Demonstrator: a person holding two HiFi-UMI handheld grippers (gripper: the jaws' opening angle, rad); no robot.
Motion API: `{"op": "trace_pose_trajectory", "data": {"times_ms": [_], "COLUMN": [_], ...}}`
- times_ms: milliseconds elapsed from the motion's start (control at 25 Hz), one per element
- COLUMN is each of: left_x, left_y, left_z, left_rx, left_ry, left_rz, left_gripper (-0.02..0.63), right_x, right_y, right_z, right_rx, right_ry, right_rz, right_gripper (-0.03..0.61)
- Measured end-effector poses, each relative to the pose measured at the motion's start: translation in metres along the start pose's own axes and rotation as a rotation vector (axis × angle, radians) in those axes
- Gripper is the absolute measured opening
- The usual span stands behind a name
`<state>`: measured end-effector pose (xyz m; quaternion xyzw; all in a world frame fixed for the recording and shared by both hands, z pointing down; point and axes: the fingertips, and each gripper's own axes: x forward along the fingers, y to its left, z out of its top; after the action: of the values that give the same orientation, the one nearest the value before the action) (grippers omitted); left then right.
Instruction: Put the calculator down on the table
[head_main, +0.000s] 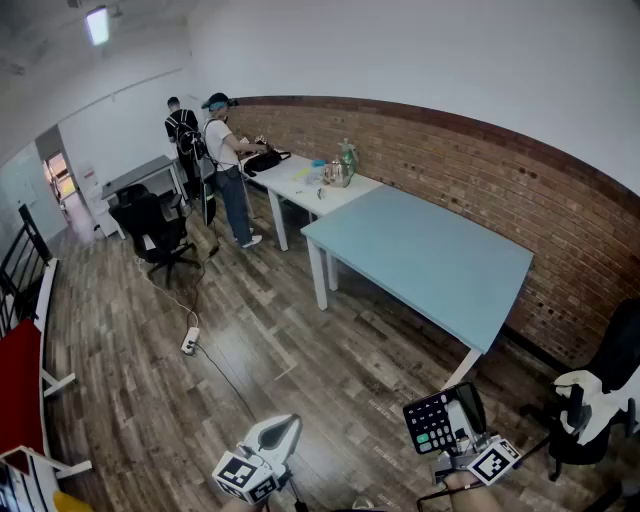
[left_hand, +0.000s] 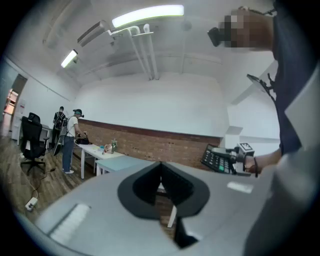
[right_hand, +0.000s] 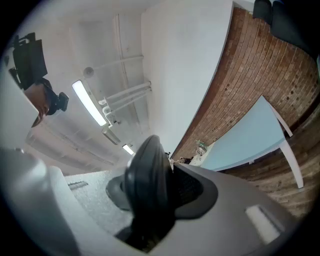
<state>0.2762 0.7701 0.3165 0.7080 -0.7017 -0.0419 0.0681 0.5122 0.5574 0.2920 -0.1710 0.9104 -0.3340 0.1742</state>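
Observation:
A black calculator (head_main: 432, 422) with a green key stands almost on edge in my right gripper (head_main: 458, 415), low at the right of the head view, above the wooden floor and short of the light blue table (head_main: 430, 250). In the right gripper view its dark body (right_hand: 147, 185) fills the gap between the jaws of the right gripper (right_hand: 167, 170), which is shut on it. My left gripper (head_main: 283, 428) hangs at the bottom centre. In the left gripper view its pads (left_hand: 150, 182) meet with nothing between them, and the calculator (left_hand: 217, 160) shows off to the right.
Behind the blue table, a white table (head_main: 290, 185) carries bottles and a bag; two persons (head_main: 222, 160) stand at it. Black office chairs (head_main: 155, 225) stand at the left, and another chair (head_main: 600, 400) at the right. A power strip (head_main: 189, 342) and cable lie on the floor. A brick wall (head_main: 520, 190) runs behind.

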Motion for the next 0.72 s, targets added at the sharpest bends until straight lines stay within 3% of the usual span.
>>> {"op": "trace_pose_trajectory", "data": {"times_ms": [720], "left_x": [0.016], "left_y": [0.002], "left_z": [0.005], "left_rx": [0.012], "left_ry": [0.002], "left_rz": [0.036], "left_gripper": [-0.017], "right_x": [-0.005], "right_y": [0.009], "right_z": [0.003], "right_rx": [-0.019], "right_ry": [0.015], "right_rz": [0.089], "right_gripper": [0.138]}}
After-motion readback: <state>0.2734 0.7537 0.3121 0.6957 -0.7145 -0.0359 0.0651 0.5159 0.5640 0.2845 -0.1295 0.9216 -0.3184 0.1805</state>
